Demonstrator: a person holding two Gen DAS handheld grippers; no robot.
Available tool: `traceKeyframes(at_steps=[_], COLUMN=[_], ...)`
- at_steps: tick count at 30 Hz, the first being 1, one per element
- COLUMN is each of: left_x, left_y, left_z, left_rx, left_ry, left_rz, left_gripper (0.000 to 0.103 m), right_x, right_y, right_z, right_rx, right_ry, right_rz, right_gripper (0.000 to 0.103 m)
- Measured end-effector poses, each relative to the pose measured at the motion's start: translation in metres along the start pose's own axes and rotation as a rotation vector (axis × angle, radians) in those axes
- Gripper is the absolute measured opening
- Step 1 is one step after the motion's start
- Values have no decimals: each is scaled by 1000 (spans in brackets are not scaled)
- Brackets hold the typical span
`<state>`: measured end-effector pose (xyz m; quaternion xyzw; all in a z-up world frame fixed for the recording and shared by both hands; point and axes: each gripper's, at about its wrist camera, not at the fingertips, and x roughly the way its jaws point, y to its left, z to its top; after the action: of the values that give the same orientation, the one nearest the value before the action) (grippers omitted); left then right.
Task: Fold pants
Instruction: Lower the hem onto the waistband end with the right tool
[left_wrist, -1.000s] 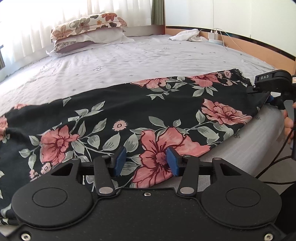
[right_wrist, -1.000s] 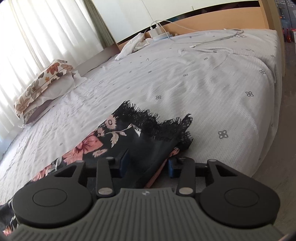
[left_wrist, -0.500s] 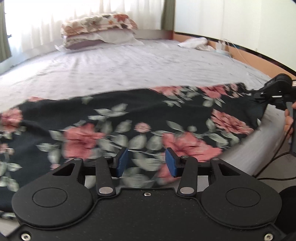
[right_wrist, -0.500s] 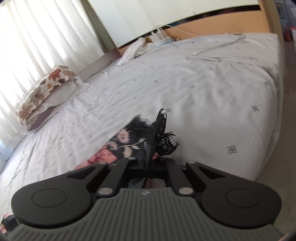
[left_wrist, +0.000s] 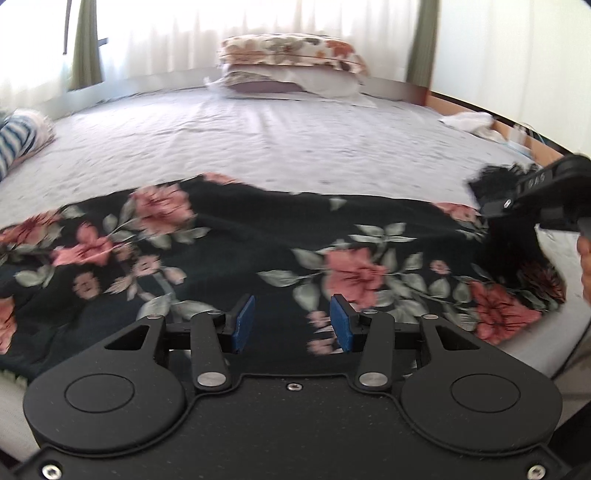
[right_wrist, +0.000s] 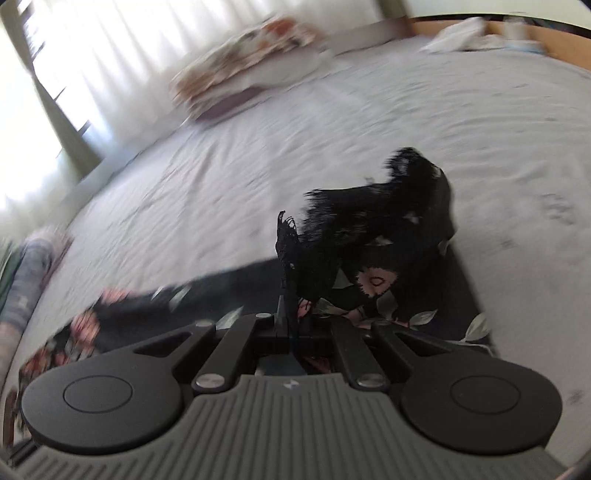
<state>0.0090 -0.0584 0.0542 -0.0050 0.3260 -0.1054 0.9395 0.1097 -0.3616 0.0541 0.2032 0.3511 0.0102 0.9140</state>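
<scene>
Black floral pants (left_wrist: 280, 236) lie across the pale bedspread (left_wrist: 295, 144), stacked pillows (left_wrist: 291, 66) before curtains; right gripper (right_wrist: 288, 314) clenched on their lace hem, left gripper (left_wrist: 291, 325) parted, empty

Pants (left_wrist: 258, 236) on bed (left_wrist: 295, 140); pillows (left_wrist: 291, 62) behind

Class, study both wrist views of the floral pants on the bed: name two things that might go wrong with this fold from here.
1. The right gripper is shut on only the thin lace hem of the pants; that fringe might slip out or snag as it is carried.
2. The left gripper hangs open above the cloth, pinching nothing, so the fold may drag unevenly and bunch.
</scene>
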Motion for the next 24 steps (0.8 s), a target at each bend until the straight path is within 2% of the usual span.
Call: traceKeyframes(at_steps=[4, 8, 24], left_x=[1, 1, -4], left_y=[22, 35, 64], left_z=[-5, -8, 0], left_rx=[-67, -111, -202], left_ry=[23, 29, -3], left_rz=[-2, -7, 39], left_gripper=[43, 43, 45], right_x=[14, 20, 43], right_y=[46, 68, 108], right_z=[-25, -47, -81], right_rx=[-86, -100, -51], right_ry=[86, 137, 171], right_rz=[75, 124, 256], right_gripper=[4, 4, 5])
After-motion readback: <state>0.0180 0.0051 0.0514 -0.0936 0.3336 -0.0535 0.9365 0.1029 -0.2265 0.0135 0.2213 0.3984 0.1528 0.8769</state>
